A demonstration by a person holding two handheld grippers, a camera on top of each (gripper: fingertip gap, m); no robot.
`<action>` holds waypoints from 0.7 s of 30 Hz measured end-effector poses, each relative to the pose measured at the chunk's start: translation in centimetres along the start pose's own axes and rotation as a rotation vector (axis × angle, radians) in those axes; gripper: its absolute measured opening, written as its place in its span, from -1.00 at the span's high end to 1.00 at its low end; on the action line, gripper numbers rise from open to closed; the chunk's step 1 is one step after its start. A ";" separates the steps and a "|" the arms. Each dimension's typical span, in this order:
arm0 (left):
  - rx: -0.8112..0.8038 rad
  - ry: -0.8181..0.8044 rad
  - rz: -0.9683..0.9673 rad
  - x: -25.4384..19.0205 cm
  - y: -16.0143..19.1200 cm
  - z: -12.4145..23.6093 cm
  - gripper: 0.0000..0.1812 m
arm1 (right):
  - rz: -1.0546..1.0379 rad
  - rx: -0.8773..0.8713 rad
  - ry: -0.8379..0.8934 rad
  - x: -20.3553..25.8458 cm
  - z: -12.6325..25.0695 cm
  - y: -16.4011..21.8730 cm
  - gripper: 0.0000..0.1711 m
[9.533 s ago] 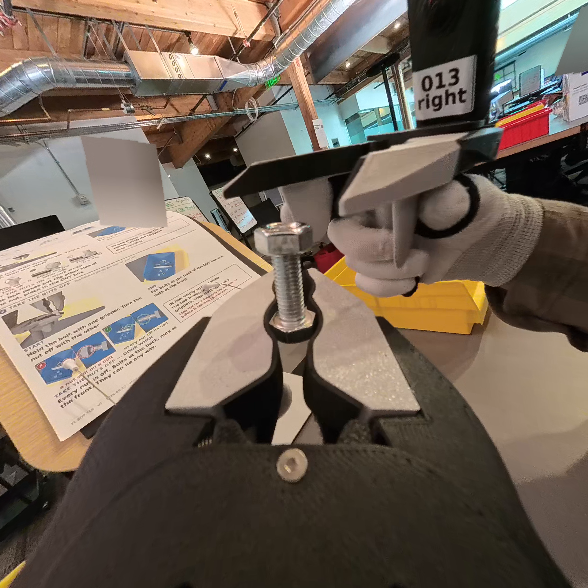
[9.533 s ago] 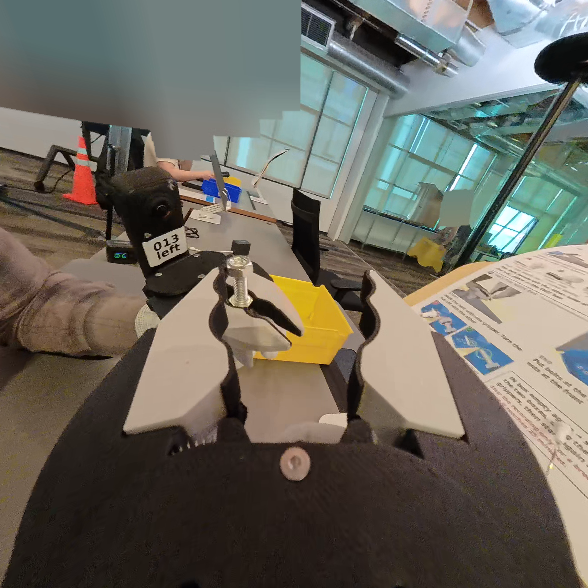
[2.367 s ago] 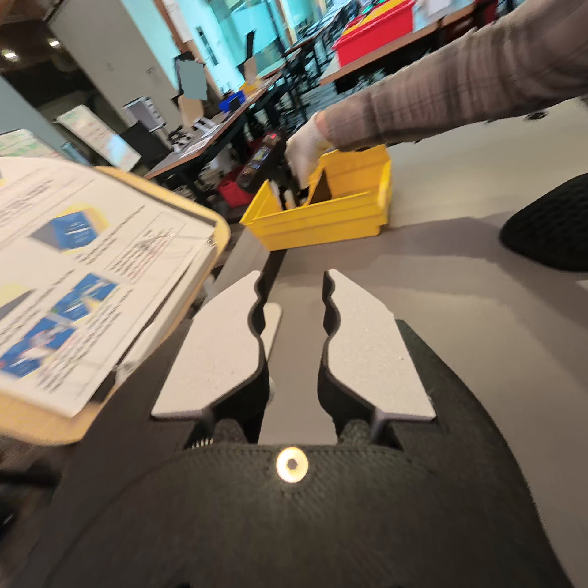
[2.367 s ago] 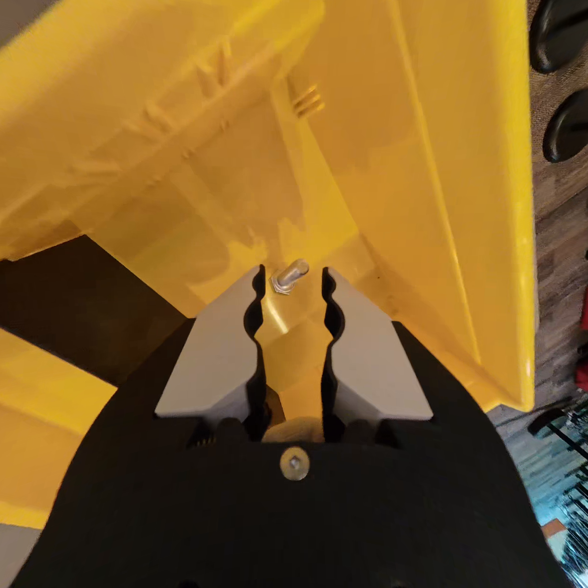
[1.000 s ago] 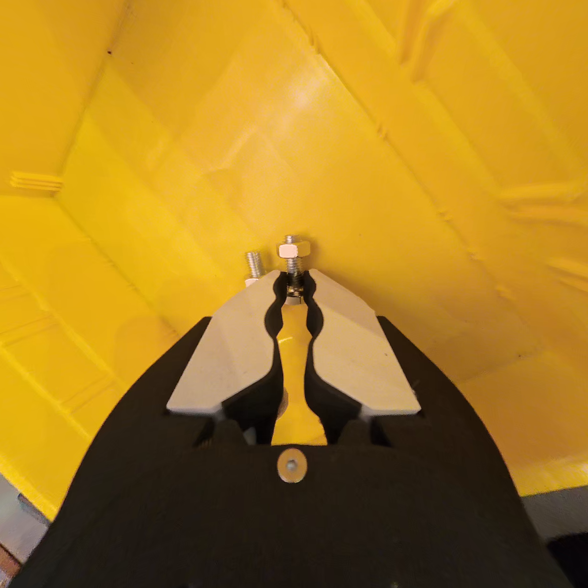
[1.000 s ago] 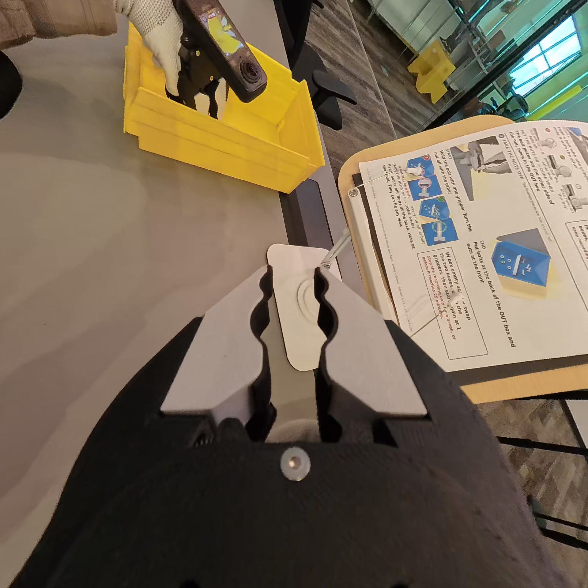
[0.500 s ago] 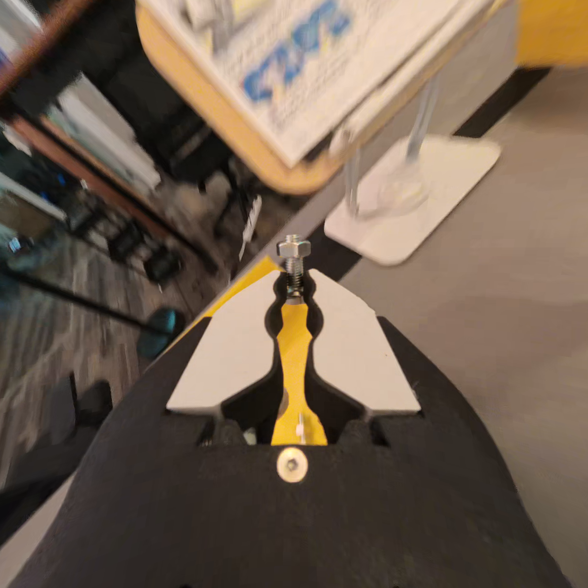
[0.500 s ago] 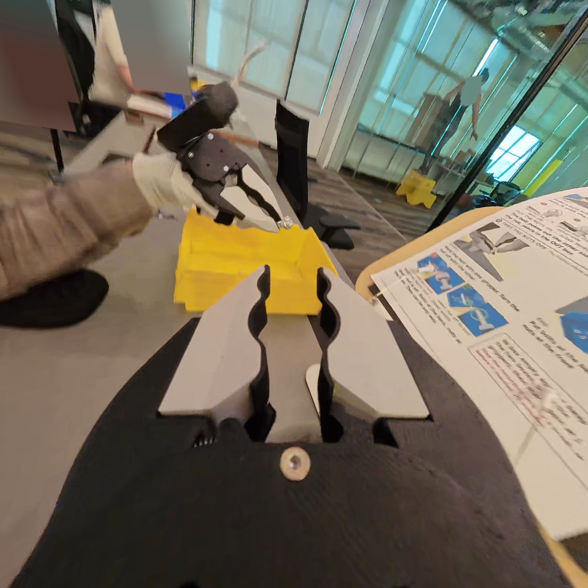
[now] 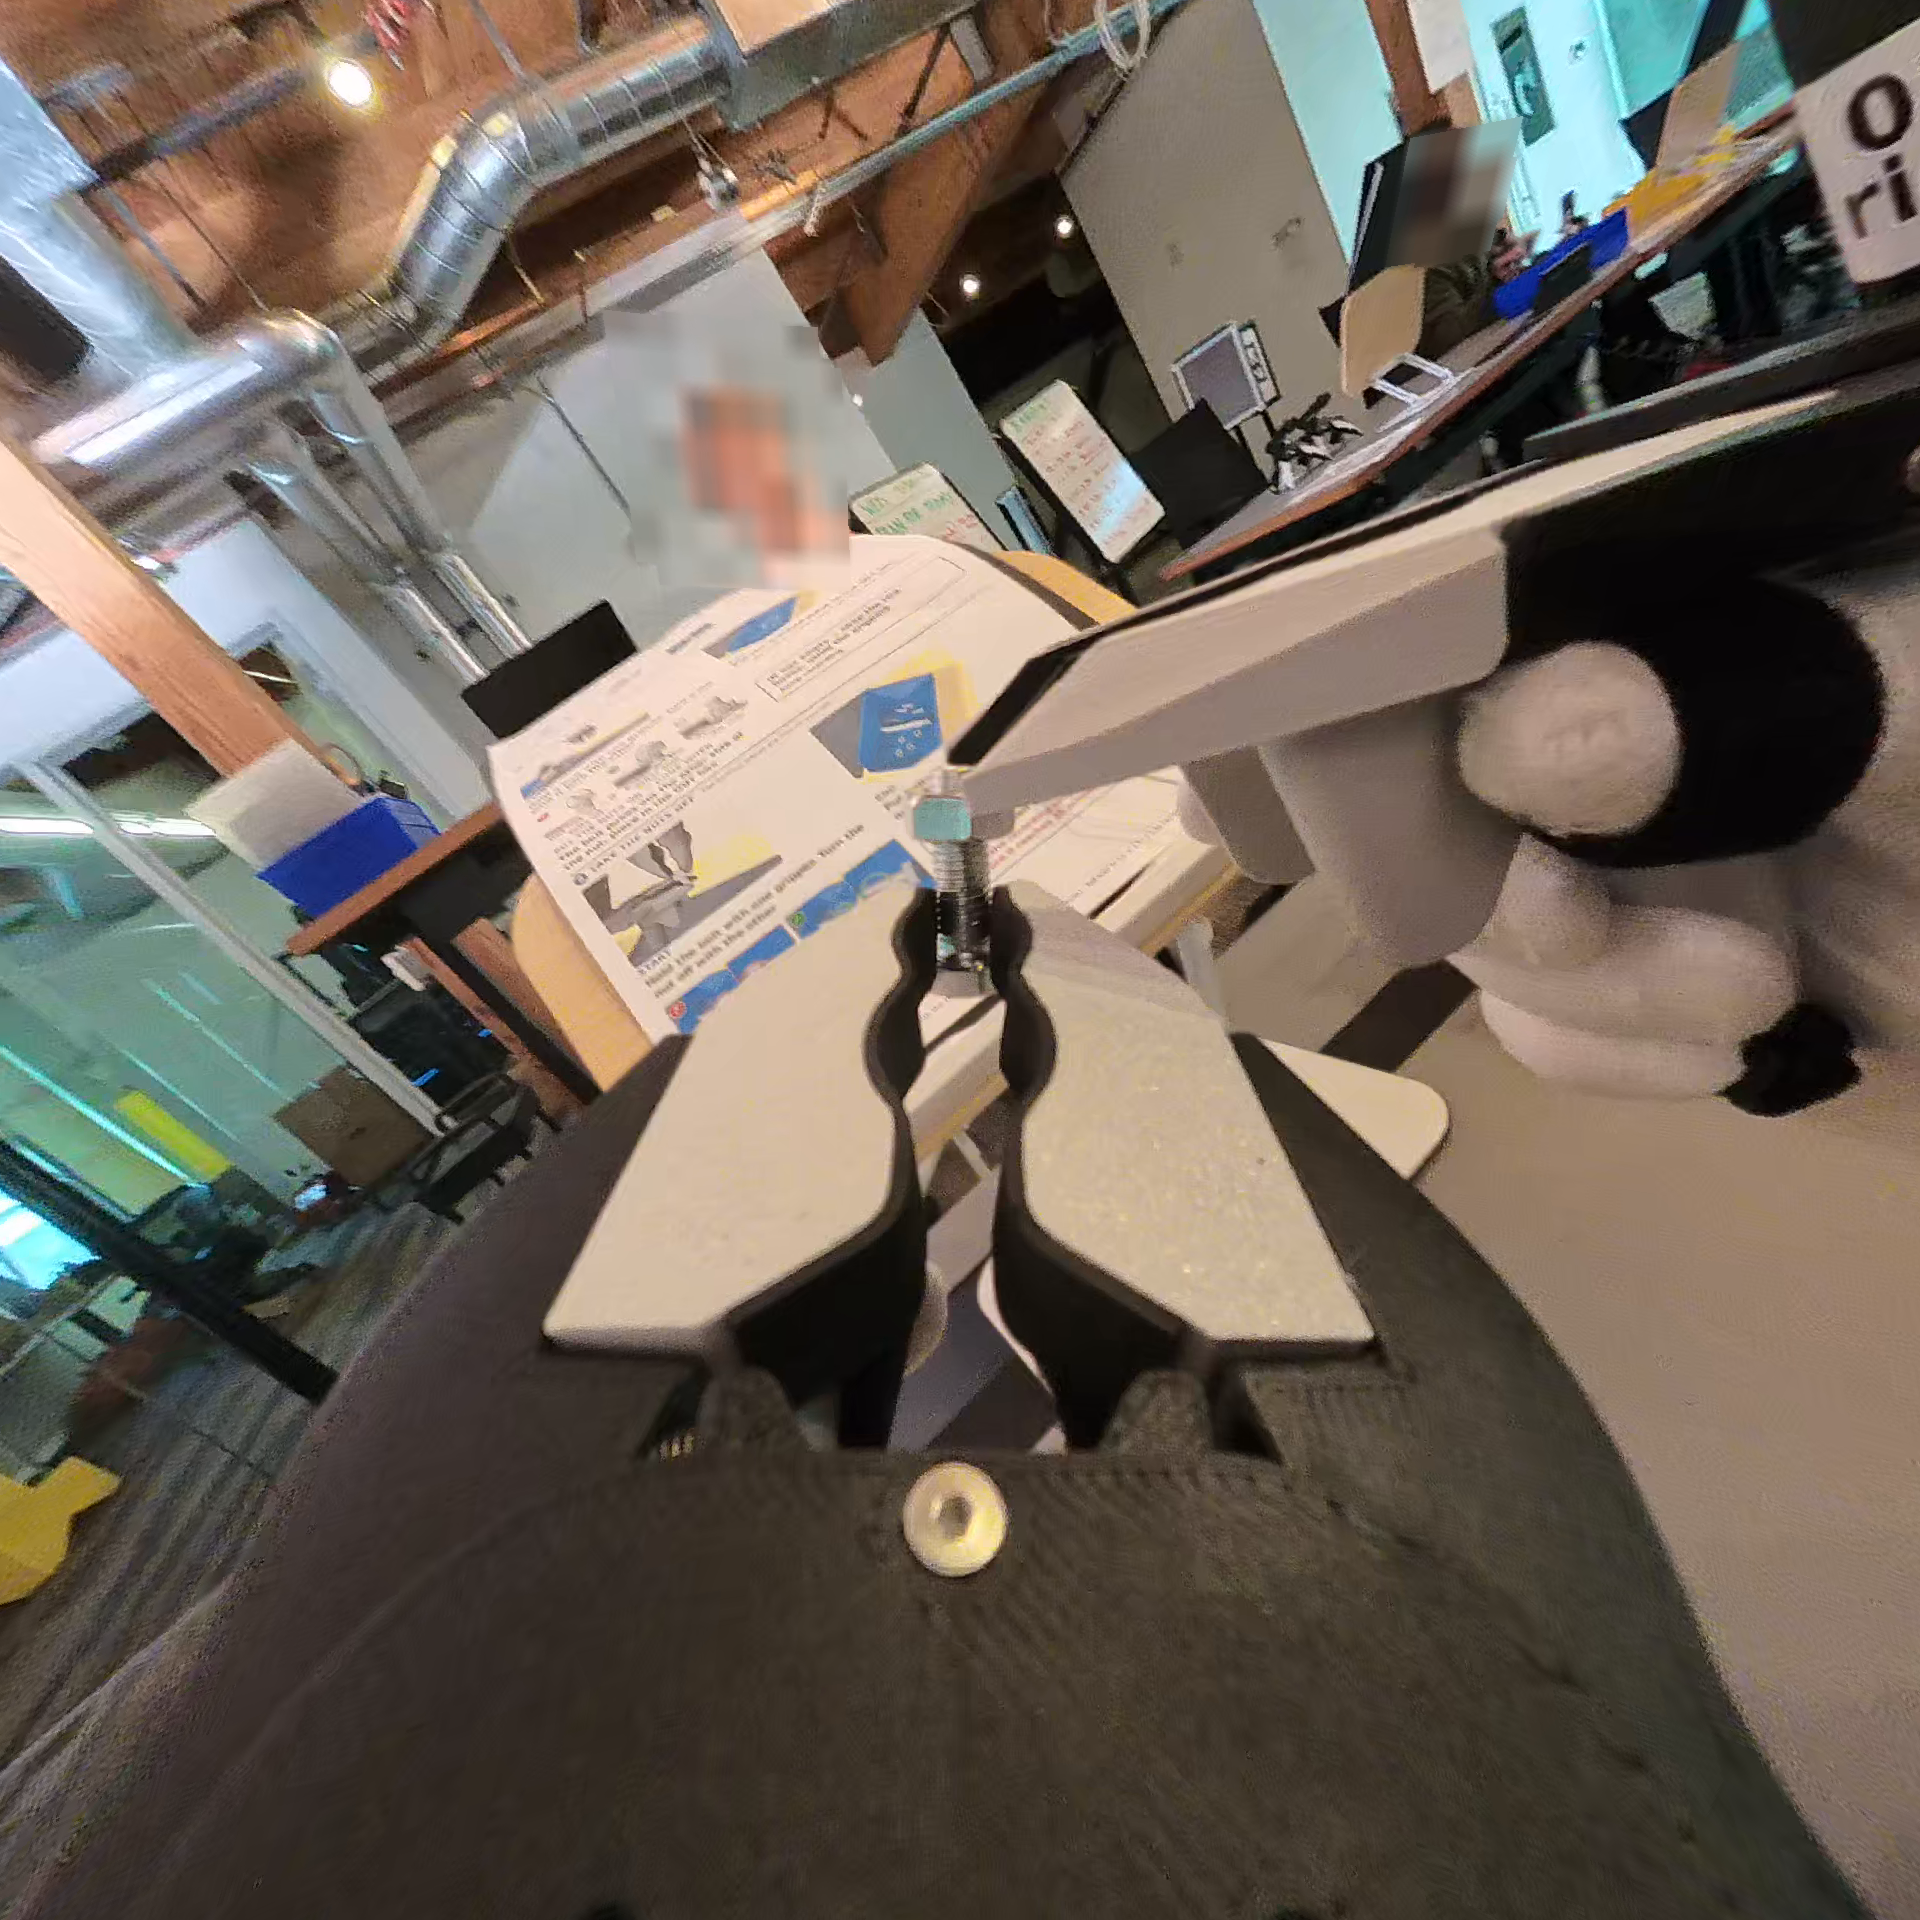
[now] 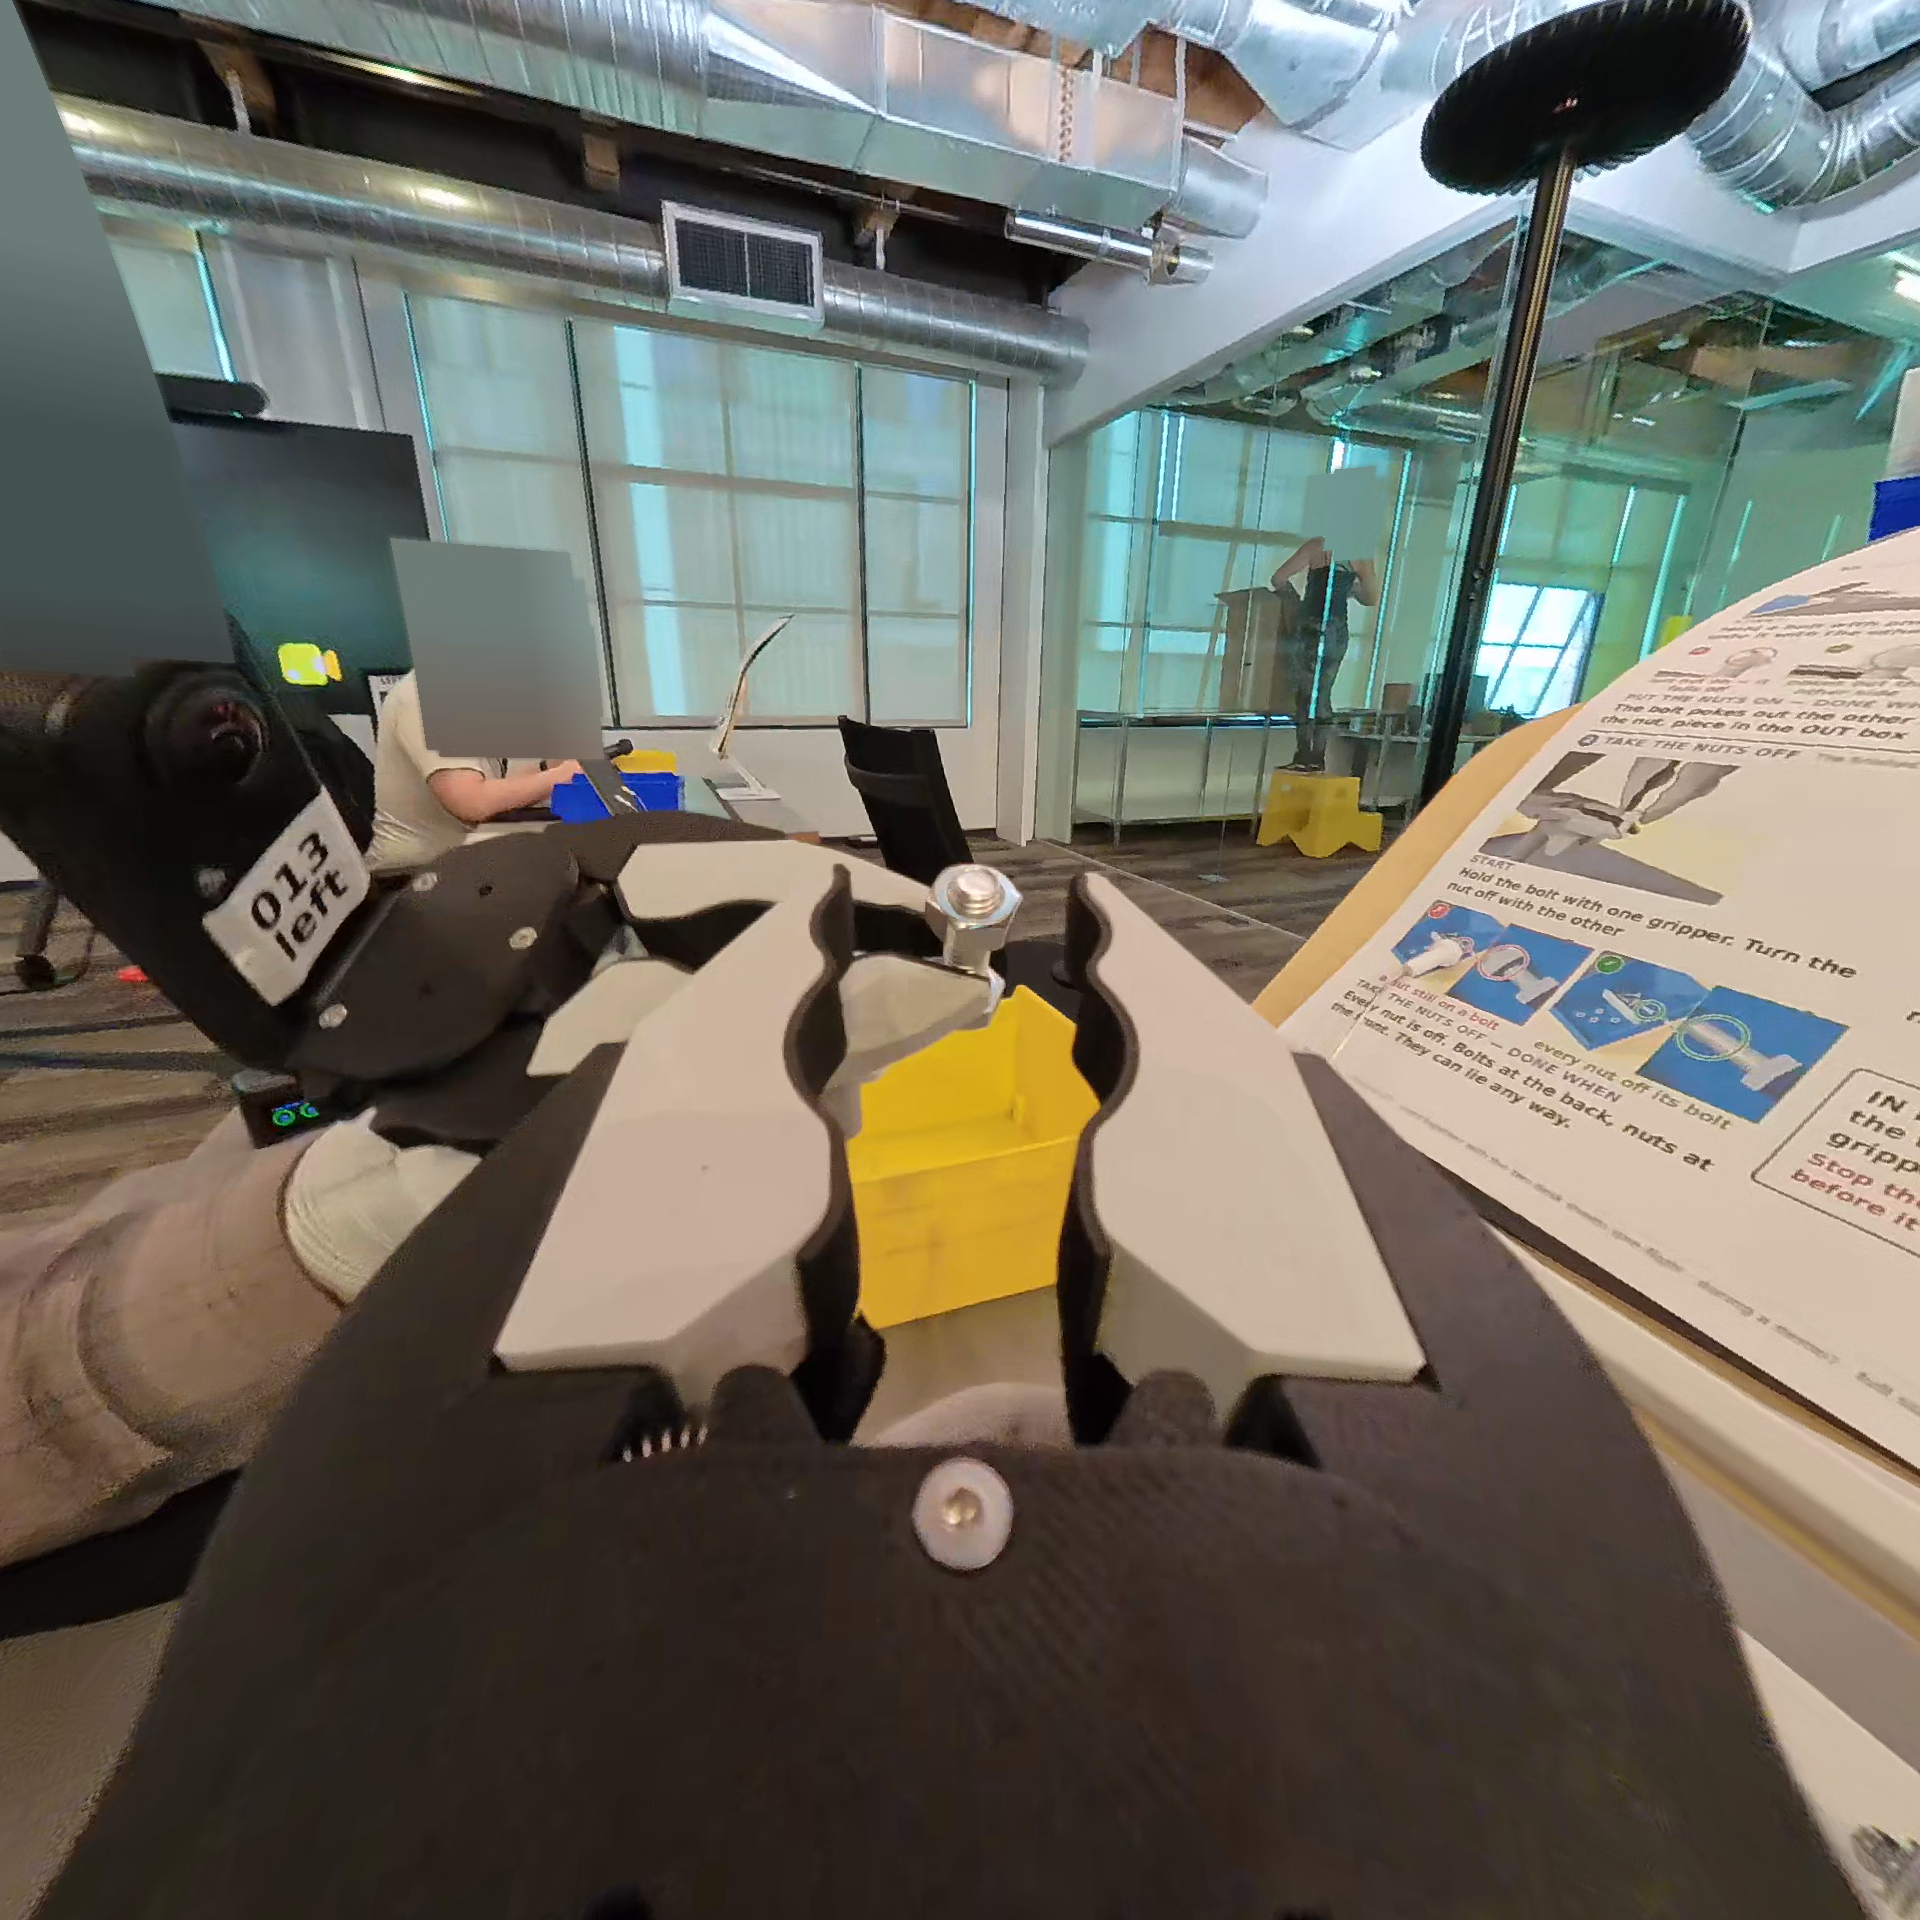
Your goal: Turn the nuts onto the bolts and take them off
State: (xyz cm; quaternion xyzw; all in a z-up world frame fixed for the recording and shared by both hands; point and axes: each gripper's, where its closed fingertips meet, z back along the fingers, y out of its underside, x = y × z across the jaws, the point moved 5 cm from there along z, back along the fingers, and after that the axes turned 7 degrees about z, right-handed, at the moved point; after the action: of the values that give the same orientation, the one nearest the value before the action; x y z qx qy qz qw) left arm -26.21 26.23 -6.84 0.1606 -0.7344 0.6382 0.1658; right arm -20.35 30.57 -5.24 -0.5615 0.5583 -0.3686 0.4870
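Above the bench, the left gripper (image 9: 957, 940) pinches a bolt (image 9: 958, 902) upright, nut (image 10: 972, 912) on top. The right gripper (image 10: 961, 940), jaws spread, sits level with the nut, which lies between them.

An open workshop is shown. Silver ducts (image 10: 582, 239) are hung beneath the ceiling, and timber beams (image 9: 94, 613) are seen in the left wrist view. Tall paned windows (image 10: 717, 551) and glass partitions (image 10: 1299, 582) are lit by daylight. A black chair (image 10: 904, 790) is set on the wood-patterned floor (image 10: 1164, 883). A grey surface (image 9: 1662, 1299) is seen below.
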 end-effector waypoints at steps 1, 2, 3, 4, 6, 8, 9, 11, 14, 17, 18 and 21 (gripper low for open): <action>-0.001 0.002 -0.013 -0.3 0.0 -0.1 0.89 | -0.004 -0.002 -0.007 0.1 0.0 0.0 0.61; 0.007 0.018 -0.017 -0.6 0.1 -0.1 0.89 | -0.003 0.010 -0.009 0.1 -0.1 0.2 0.63; -0.008 0.005 -0.013 -0.6 0.0 -0.1 0.89 | 0.001 0.022 -0.006 0.1 -0.1 0.5 0.63; -0.019 0.010 0.000 -0.7 -0.2 -0.1 0.89 | -0.001 0.025 -0.007 0.1 -0.2 0.6 0.68; -0.028 0.023 0.031 -0.9 -0.3 0.0 0.89 | -0.004 0.019 -0.008 0.0 -0.1 0.6 0.81; -0.036 0.015 0.015 -1.1 -0.4 0.0 0.89 | -0.001 0.024 -0.022 0.1 0.0 0.5 0.81; -0.033 0.019 0.021 -1.2 -0.4 -0.1 0.89 | 0.009 0.029 -0.020 0.0 0.1 0.5 0.81; -0.051 0.036 0.049 -1.3 -0.5 0.0 0.89 | 0.010 0.026 -0.035 0.1 0.2 0.4 0.81; -0.034 0.076 0.055 -1.1 -0.6 0.1 0.76 | 0.026 0.054 -0.045 -0.3 0.6 0.2 0.81; 0.033 0.219 0.133 -0.9 -0.5 0.3 0.59 | 0.039 0.130 -0.148 -0.2 1.2 0.2 0.81; 0.058 0.280 0.165 -1.0 -0.4 0.5 0.54 | 0.059 0.163 -0.174 -0.1 1.5 0.4 0.81; 0.153 0.535 0.251 -2.6 0.6 1.2 0.48 | 0.069 0.216 -0.305 0.8 2.3 0.6 0.81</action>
State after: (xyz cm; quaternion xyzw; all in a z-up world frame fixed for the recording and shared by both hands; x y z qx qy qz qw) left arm -24.19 25.17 -8.66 -0.0932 -0.6287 0.7268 0.2605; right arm -18.18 30.13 -6.48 -0.5357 0.4543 -0.3200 0.6358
